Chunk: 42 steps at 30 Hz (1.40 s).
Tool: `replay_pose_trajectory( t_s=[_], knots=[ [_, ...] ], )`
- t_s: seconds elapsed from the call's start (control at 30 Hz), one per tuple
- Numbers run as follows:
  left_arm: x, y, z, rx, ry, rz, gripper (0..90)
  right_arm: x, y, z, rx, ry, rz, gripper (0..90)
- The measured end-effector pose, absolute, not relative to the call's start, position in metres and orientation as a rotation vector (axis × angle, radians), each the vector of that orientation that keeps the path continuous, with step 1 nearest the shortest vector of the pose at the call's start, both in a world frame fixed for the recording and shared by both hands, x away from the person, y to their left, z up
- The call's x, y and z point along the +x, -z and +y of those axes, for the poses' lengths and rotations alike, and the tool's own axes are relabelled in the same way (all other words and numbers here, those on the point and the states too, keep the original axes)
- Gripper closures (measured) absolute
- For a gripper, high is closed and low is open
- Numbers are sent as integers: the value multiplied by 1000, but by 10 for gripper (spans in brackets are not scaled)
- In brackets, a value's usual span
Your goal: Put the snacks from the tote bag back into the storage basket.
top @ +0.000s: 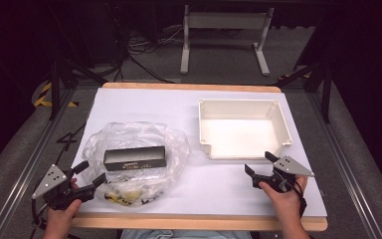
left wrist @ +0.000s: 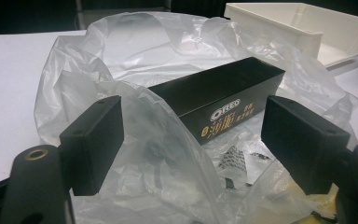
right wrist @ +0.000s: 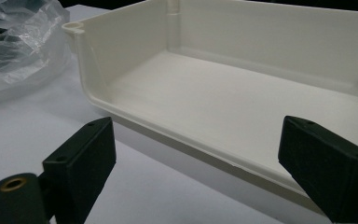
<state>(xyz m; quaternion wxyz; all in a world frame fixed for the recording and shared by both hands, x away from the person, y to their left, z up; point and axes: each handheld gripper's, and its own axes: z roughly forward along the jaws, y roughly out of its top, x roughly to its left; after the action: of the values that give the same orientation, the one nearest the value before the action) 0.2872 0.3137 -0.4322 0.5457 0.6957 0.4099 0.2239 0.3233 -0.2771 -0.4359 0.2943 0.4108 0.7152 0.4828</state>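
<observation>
A clear plastic bag point(top: 134, 149) lies crumpled on the left half of the white table top. On it rests a long black box point(top: 135, 158) with gold print, seen close in the left gripper view as the black box point(left wrist: 223, 95) amid the bag point(left wrist: 135, 65). My left gripper point(top: 90, 175) is open at the bag's near left edge, and bag film bulges between the jaws point(left wrist: 191, 140). A white tray point(top: 243, 127) stands empty at the right. My right gripper point(top: 259, 164) is open just in front of the tray point(right wrist: 242, 93), with nothing between its fingers.
Small yellow and black packets point(top: 124, 194) lie inside the bag near the front edge. The table's wooden front edge point(top: 194, 221) runs just behind both hands. Beyond the table stand a white frame point(top: 224, 35) and cables on the floor.
</observation>
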Motion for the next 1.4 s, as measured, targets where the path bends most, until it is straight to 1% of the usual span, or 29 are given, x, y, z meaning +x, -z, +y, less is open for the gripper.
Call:
replay_pose_trajectory(
  t_s=[0.23, 0.57, 0.67, 0.97, 1.37, 1.4],
  knots=[
    [287, 431, 313, 1660, -528, 971, 220, 324, 434, -276, 1086, -1289, 1935, 119],
    [286, 431, 313, 1661, -534, 974, 220, 323, 417, -272, 1059, -1319, 1952, 119],
    [287, 431, 312, 1674, -535, 971, 220, 326, 406, -268, 1002, -1309, 2003, 127],
    [287, 432, 312, 1659, -535, 972, 220, 328, 372, -260, 983, -1352, 2001, 122],
    [287, 431, 311, 1659, -532, 972, 220, 329, 344, -259, 942, -1370, 2034, 101],
    [287, 431, 311, 1660, -532, 972, 220, 328, 341, -260, 933, -1368, 2039, 112]
  ],
)
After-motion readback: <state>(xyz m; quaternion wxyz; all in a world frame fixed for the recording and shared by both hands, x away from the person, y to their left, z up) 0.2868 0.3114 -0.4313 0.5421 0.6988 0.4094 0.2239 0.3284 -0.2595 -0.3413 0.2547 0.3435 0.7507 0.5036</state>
